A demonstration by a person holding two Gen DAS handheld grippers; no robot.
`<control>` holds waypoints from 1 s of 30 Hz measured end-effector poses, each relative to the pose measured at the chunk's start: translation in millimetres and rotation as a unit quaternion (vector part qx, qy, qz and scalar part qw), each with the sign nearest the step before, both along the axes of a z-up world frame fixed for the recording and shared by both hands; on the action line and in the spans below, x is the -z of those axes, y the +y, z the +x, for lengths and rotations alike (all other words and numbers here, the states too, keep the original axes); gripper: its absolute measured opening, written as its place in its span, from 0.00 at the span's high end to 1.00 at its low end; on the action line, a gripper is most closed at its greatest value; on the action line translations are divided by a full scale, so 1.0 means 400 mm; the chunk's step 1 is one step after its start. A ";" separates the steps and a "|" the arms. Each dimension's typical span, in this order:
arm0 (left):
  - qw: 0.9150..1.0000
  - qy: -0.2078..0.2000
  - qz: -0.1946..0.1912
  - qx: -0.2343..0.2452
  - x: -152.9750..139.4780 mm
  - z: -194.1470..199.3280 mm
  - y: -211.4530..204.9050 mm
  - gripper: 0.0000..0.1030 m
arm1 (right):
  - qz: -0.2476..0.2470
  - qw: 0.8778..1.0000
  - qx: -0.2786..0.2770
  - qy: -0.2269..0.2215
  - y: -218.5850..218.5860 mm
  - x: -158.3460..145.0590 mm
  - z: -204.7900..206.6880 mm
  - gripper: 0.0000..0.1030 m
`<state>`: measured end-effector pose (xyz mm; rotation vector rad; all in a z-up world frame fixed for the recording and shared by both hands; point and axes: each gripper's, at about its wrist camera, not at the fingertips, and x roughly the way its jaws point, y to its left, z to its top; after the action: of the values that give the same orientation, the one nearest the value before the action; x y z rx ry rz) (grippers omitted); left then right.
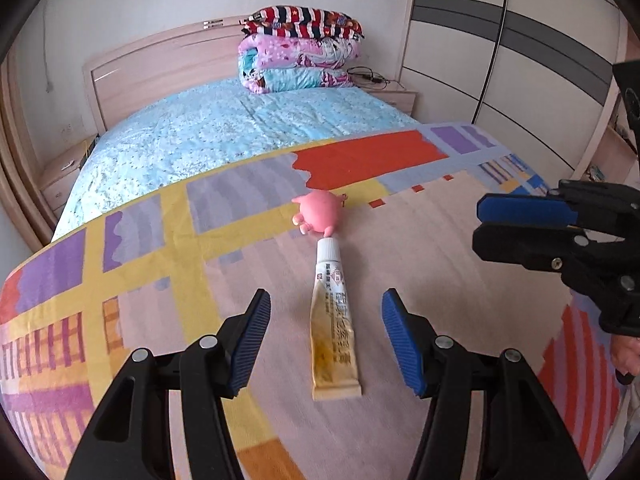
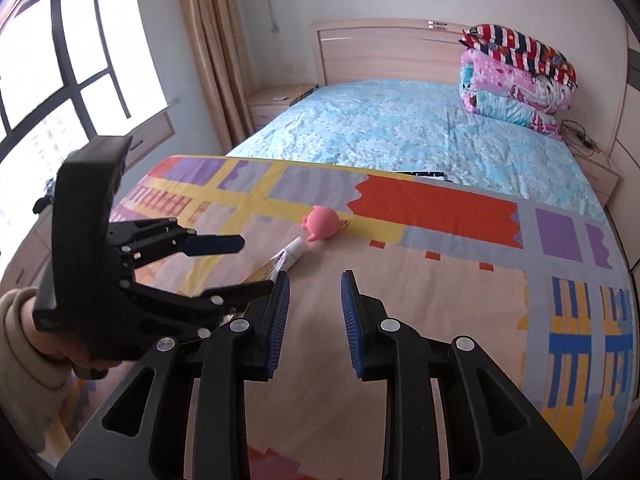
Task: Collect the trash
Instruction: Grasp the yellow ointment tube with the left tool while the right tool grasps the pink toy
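Note:
A squeezed yellow-and-white ointment tube (image 1: 334, 320) lies on the patterned cloth, cap pointing away. My left gripper (image 1: 325, 312) is open, its blue pads on either side of the tube, not touching it. A pink round toy (image 1: 320, 213) lies just beyond the cap. In the right wrist view the tube (image 2: 289, 258) is partly hidden behind the left gripper (image 2: 244, 264), and the pink toy (image 2: 322, 222) sits past it. My right gripper (image 2: 314, 304) is open and empty, above the cloth to the right of the tube; it also shows in the left wrist view (image 1: 486, 220).
The patterned cloth (image 1: 420, 280) covers the foot of a bed with a blue cover (image 1: 224, 128). Folded quilts (image 1: 300, 52) are stacked by the headboard. A wardrobe (image 1: 520, 60) stands right, a window (image 2: 60, 60) left, with nightstands on both sides.

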<state>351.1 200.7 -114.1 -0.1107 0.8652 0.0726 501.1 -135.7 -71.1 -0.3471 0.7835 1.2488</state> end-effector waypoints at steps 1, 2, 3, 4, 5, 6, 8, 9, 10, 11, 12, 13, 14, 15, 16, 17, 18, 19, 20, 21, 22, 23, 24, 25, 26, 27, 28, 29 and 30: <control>1.000 0.001 0.002 0.001 0.004 0.006 0.000 0.47 | -0.002 1.000 0.001 0.001 0.008 0.003 0.005 0.74; 1.000 0.005 0.003 0.003 0.008 0.013 -0.001 0.48 | -0.003 1.000 0.001 0.000 0.012 0.004 0.008 0.74; 1.000 0.009 0.005 0.004 0.013 0.021 0.001 0.55 | -0.004 1.000 0.001 0.002 0.018 0.006 0.011 0.74; 1.000 0.008 0.009 0.001 0.015 0.023 0.002 0.61 | -0.004 1.000 0.002 0.004 0.023 0.009 0.015 0.74; 1.000 0.008 0.011 0.000 0.015 0.026 0.002 0.63 | -0.005 1.000 0.003 0.007 0.029 0.013 0.018 0.74; 1.000 0.006 0.012 -0.001 0.015 0.028 0.003 0.69 | -0.005 1.000 0.003 0.013 0.036 0.016 0.022 0.74; 1.000 0.004 0.006 -0.005 0.015 0.026 0.009 0.73 | -0.009 1.000 0.004 0.021 0.049 0.024 0.026 0.74; 1.000 0.003 0.005 -0.007 0.015 0.024 0.012 0.77 | -0.010 1.000 0.004 0.025 0.056 0.027 0.027 0.74; 1.000 0.003 0.004 -0.009 0.015 0.023 0.015 0.80 | -0.011 1.000 0.003 0.029 0.066 0.031 0.026 0.74; 1.000 0.003 0.000 -0.010 0.014 0.018 0.020 0.80 | -0.012 0.999 0.004 0.031 0.074 0.034 0.027 0.74; 1.000 0.003 -0.001 -0.012 0.014 0.013 0.023 0.80 | -0.013 0.999 0.005 0.032 0.079 0.037 0.027 0.74; 1.000 0.004 0.002 -0.015 0.014 0.005 0.027 0.80 | -0.014 0.999 0.007 0.035 0.089 0.042 0.029 0.74; 1.000 0.004 0.003 -0.016 0.012 0.001 0.028 0.80 | -0.016 0.999 0.009 0.038 0.095 0.046 0.031 0.74; 1.000 0.002 0.004 -0.016 0.010 -0.008 0.031 0.80 | -0.017 0.999 0.012 0.041 0.102 0.051 0.035 0.74; 1.000 0.001 0.004 -0.017 0.007 -0.014 0.033 0.80 | -0.017 0.999 0.018 0.046 0.111 0.056 0.039 0.71; 1.000 -0.002 0.004 -0.017 0.003 -0.023 0.037 0.80 | -0.016 0.998 0.022 0.049 0.116 0.058 0.043 0.63; 1.000 -0.003 0.005 -0.018 -0.001 -0.030 0.038 0.80 | -0.016 0.998 0.028 0.053 0.123 0.063 0.047 0.60; 1.000 -0.007 0.005 -0.020 -0.007 -0.039 0.041 0.80 | -0.018 0.998 0.033 0.057 0.131 0.067 0.053 0.57; 1.000 -0.009 0.005 -0.020 -0.012 -0.044 0.043 0.80 | -0.015 0.997 0.035 0.065 0.138 0.072 0.058 0.57; 1.000 -0.011 0.005 -0.020 -0.017 -0.050 0.046 0.80 | -0.014 0.997 0.037 0.069 0.143 0.075 0.061 0.57; 1.000 -0.015 0.006 -0.021 -0.023 -0.058 0.048 0.80 | -0.014 0.997 0.041 0.071 0.147 0.078 0.063 0.57; 1.000 -0.017 0.007 -0.021 -0.028 -0.062 0.048 0.80 | -0.015 0.996 0.044 0.072 0.152 0.081 0.062 0.57; 1.000 -0.019 0.009 -0.019 -0.033 -0.068 0.050 0.80 | -0.016 0.996 0.047 0.072 0.157 0.085 0.061 0.57; 1.000 -0.020 0.009 -0.020 -0.036 -0.072 0.051 0.80 | -0.015 0.996 0.049 0.073 0.159 0.087 0.061 0.57; 1.000 -0.022 0.009 -0.019 -0.039 -0.078 0.052 0.80 | -0.017 0.996 0.051 0.070 0.165 0.090 0.059 0.57; 0.999 -0.023 0.010 -0.020 -0.041 -0.084 0.054 0.80 | -0.019 0.996 0.052 0.068 0.168 0.091 0.058 0.57; 0.999 -0.024 0.010 -0.023 -0.041 -0.087 0.054 0.80 | -0.018 0.996 0.053 0.067 0.172 0.093 0.057 0.57; 0.999 -0.024 0.009 -0.024 -0.041 -0.091 0.055 0.80 | -0.018 0.996 0.055 0.069 0.178 0.094 0.059 0.57; 0.999 -0.024 0.010 -0.024 -0.042 -0.094 0.055 0.80 | -0.016 0.996 0.057 0.073 0.183 0.093 0.061 0.57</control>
<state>313.3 222.6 -97.5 -0.1150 0.8140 0.1235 525.3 -62.5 -108.4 -0.2362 0.9355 1.1652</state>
